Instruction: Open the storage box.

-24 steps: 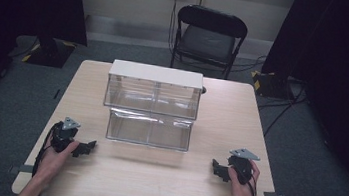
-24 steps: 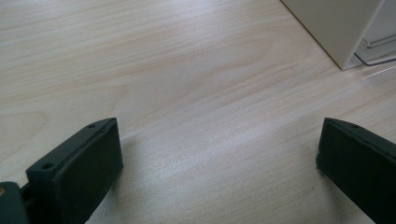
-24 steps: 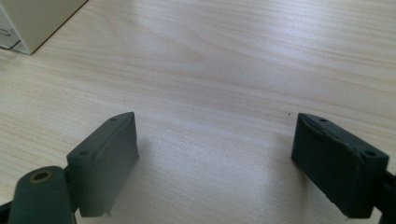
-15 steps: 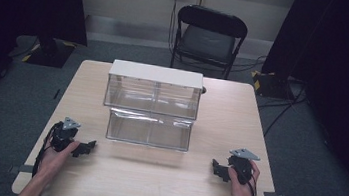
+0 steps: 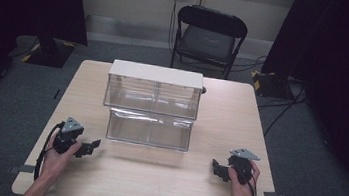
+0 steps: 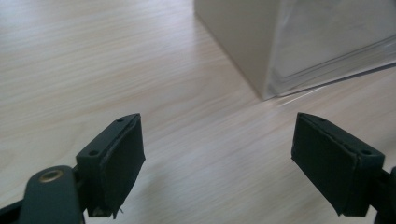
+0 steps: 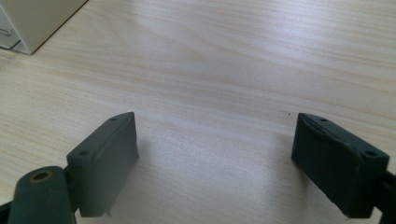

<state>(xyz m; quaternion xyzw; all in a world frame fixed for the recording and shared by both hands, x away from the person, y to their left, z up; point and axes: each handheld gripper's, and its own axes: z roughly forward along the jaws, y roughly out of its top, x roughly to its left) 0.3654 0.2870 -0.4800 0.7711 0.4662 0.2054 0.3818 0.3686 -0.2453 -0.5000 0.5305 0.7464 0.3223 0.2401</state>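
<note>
Resting near the front-left corner of the light wooden table (image 5: 220, 119), the left gripper (image 5: 87, 146) sits in the person's left hand (image 5: 57, 156), a grey three-cornered plate on top and a black cable trailing back along the forearm. Its jaws stand wide apart with nothing between them; in the left gripper view only bare wood grain lies between the two black pads (image 6: 122, 161).

Mid-table: a clear plastic drawer unit (image 5: 152, 103), two tiers. Upper tier has an opaque cream top and cream side walls, with a see-through front split by a central divider. Lower drawer (image 5: 149, 130) is pulled forward, toward the person, so it steps out past the tier above. Contents cannot be made out. The left gripper view catches the unit's cream side wall and a clear front edge just ahead, apart from the jaws.

Front-right: the right gripper (image 5: 218, 167) in the right hand (image 5: 242, 184), jaws likewise spread and empty, hovering low over bare tabletop, well apart from the unit.

Behind the table, a black folding chair (image 5: 209, 37) on grey carpet.
</note>
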